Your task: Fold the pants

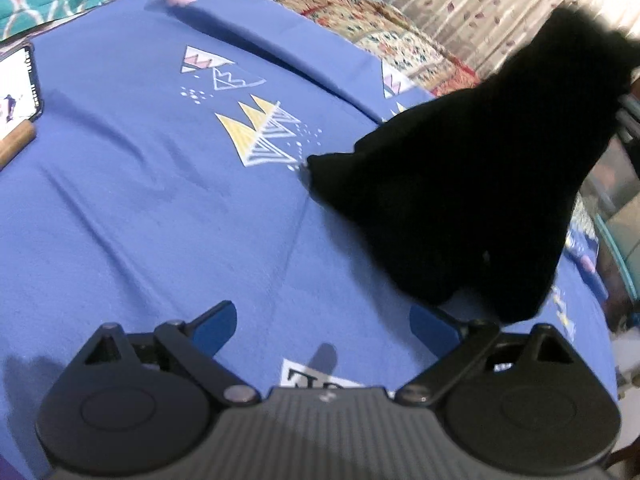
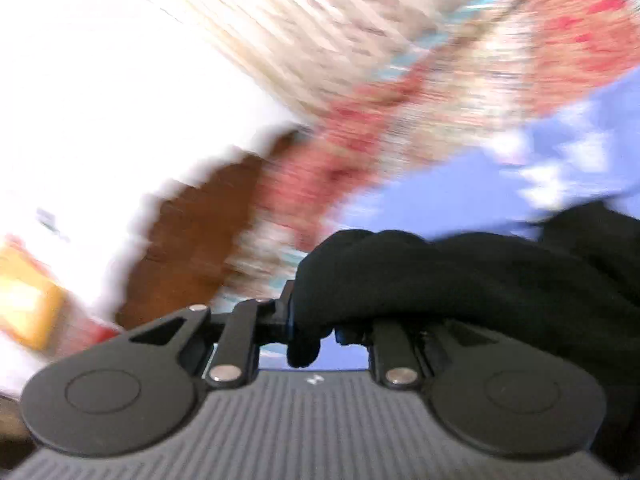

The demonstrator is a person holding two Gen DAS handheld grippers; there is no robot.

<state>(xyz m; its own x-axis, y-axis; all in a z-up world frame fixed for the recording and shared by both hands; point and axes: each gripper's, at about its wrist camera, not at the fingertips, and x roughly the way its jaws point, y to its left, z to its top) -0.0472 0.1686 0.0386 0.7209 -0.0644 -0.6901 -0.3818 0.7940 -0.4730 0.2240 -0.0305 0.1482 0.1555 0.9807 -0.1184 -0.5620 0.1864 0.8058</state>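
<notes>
Blue sheet [image 1: 140,220], printed with white and yellow triangles, covers the bed under both tools, and a patterned quilt [image 1: 360,12] lies beyond it. Far to the left of the left gripper [image 1: 324,330], near the frame's edge, a phone [image 1: 18,88] leans on a wooden stand [image 1: 16,142]. That gripper hovers over the sheet with its 2 blue fingers [image 1: 216,330] spread wide apart and nothing between them. Ahead of it and to its right, the black pants [image 1: 472,184] rise from the sheet in a dark cone, their lower edge just beyond the right-hand finger and their top lifted toward the upper right. In the right wrist view (heavily blurred by motion) the right gripper [image 2: 326,334] is clamped on a bunched fold of the pants [image 2: 440,276], which drapes over its right-hand side. Behind it only streaks of quilt, blue sheet and brown wood can be made out.
</notes>
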